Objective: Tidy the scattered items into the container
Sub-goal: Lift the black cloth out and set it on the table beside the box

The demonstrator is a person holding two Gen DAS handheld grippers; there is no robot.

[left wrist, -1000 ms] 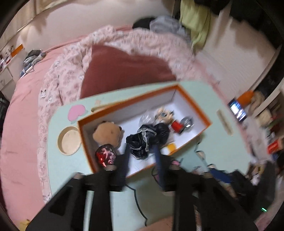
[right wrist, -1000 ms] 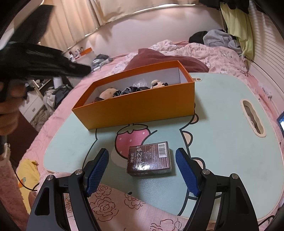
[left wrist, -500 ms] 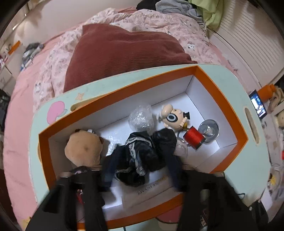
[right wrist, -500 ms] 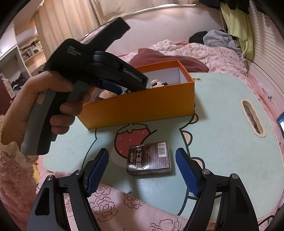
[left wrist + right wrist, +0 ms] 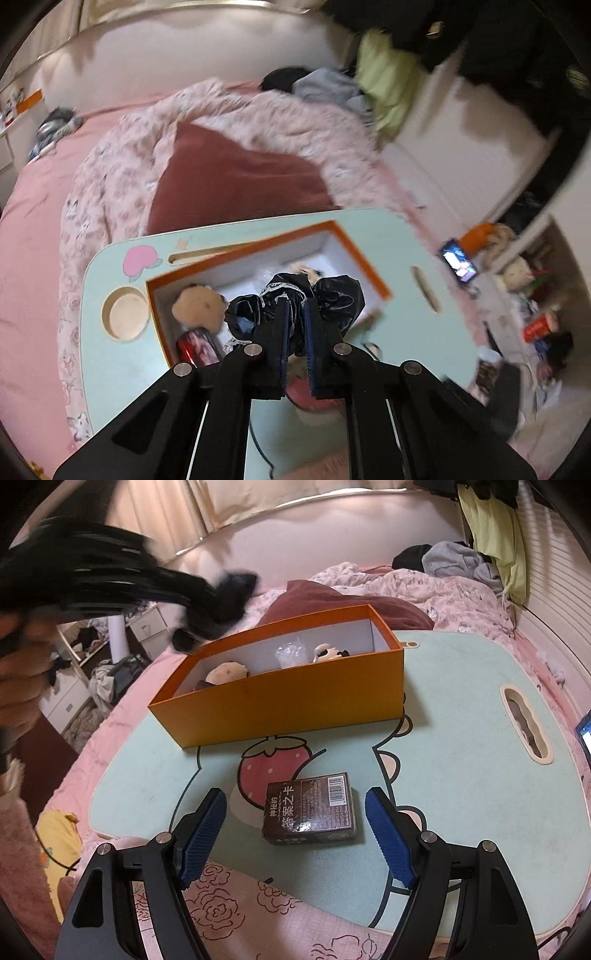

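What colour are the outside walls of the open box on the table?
Orange outside, white inside; the box shows best in the right wrist view.

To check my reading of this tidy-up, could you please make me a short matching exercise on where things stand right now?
Things:
1. left gripper
2. right gripper
3. brown card box
4. tan plush toy

States:
a. inside the orange box
b. shut on the black cloth
c. open, holding nothing
d. lying on the teal table

Pairs: 1-b, 2-c, 3-d, 4-a
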